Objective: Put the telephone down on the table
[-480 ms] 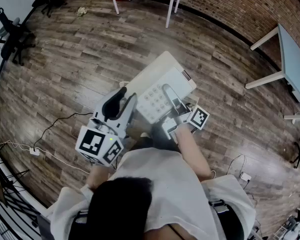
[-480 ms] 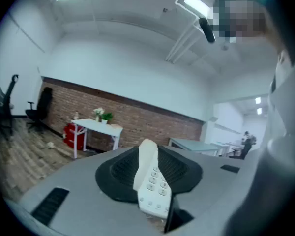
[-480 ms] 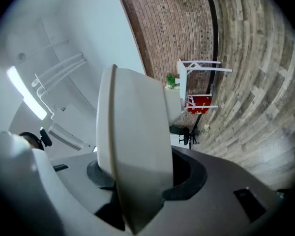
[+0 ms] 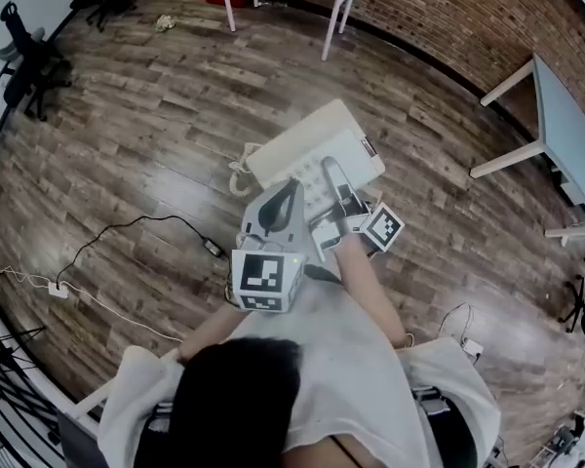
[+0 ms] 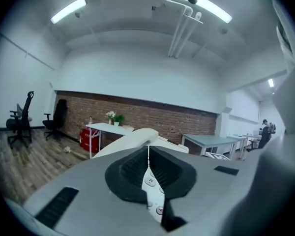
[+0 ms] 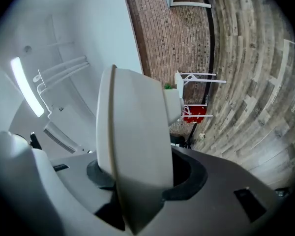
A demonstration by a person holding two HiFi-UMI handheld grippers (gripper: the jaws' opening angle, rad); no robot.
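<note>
left gripper [image 4: 289,191] is swinging in from the side, now sitting just beside right gripper [image 4: 329,171], jaws closed, nothing between them, tips at the telephone [image 4: 312,144]; right one is clamping the telephone's near edge, holding it out ahead over floor [image 4: 127,144]; table [image 4: 570,115] well off to its right, so set-down is still pending

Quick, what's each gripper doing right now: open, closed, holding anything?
Left gripper: closed, nothing between its fingers.
Right gripper: closed on the telephone.
</note>
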